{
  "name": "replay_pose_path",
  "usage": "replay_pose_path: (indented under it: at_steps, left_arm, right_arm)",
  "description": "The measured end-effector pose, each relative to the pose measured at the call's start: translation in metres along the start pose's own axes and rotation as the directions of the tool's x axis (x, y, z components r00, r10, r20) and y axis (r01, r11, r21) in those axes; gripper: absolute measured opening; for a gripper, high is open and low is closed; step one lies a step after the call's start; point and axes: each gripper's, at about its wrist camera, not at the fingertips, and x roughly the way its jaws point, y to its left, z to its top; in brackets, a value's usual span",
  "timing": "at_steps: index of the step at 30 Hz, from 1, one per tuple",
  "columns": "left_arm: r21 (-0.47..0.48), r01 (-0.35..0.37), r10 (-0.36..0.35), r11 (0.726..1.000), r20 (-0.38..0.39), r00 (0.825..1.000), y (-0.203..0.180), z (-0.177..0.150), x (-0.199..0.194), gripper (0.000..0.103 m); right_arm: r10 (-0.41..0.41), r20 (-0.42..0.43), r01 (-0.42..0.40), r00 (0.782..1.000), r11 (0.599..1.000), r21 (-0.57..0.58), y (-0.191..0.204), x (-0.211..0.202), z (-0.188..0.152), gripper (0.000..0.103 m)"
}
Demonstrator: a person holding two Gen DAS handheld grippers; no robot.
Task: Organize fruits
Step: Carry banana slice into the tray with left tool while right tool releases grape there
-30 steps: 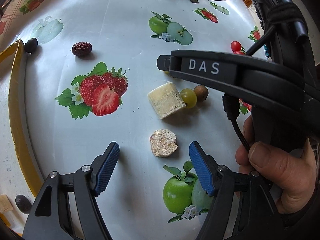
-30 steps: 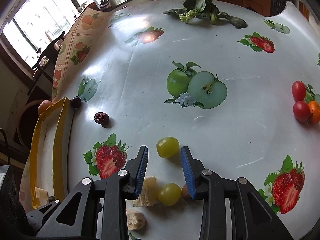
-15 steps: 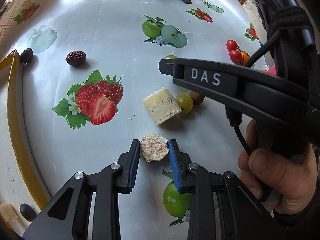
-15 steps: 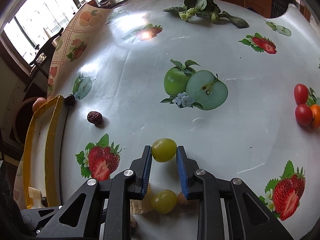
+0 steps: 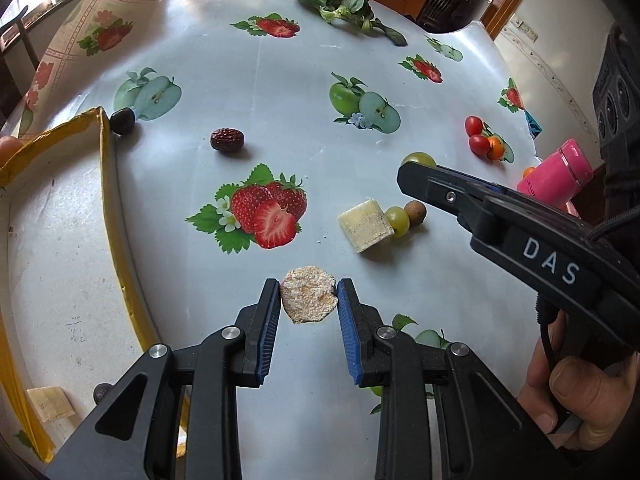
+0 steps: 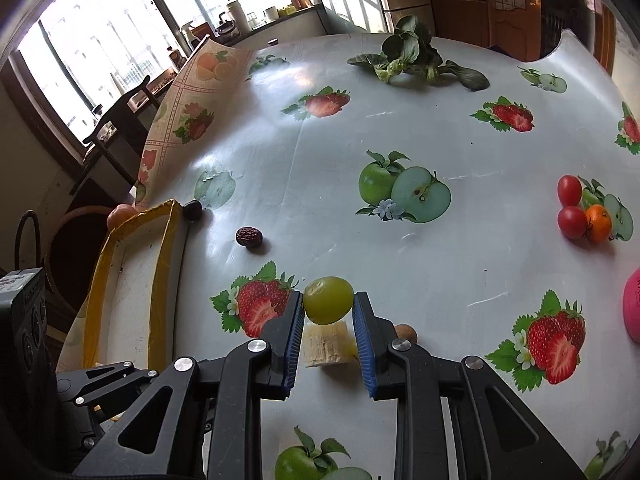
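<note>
Left tool (image 5: 308,300): your blue pads clamp a crumbly beige chunk (image 5: 308,294), lifted clear of the counter (image 5: 280,120). Left of it lies the yellow-edged tray (image 5: 108,184), with a dark date (image 5: 227,139) beyond it. Toward the right sit a pale block (image 5: 366,224), a green grape (image 5: 398,220) and a brown fruit (image 5: 415,213), touching in a row. Right tool (image 6: 328,314): your pads pinch another green grape (image 6: 328,299) above the counter.

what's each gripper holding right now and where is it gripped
The left gripper pinches a crumbly beige chunk by its two sides. The right gripper pinches a green grape across its middle.
</note>
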Motion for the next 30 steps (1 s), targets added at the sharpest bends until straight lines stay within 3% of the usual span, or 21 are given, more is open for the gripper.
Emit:
replay_pose_path:
  at_steps: [11,30]
  left_arm:
    - [-0.047,-0.034,0.035,0.998,0.03,0.999,0.031,-0.017,-0.03,0.026]
    - [-0.125,-0.067,0.075,0.99,0.063,0.995,0.078,-0.041,-0.063,0.026]
  right_arm:
    - [0.029,-0.001,-0.029,1.0,0.998,-0.054,0.041,-0.025,-0.028,0.025]
    - [0.084,-0.037,-0.089,0.996,0.986,-0.142,0.102,-0.031,-0.057,0.025]
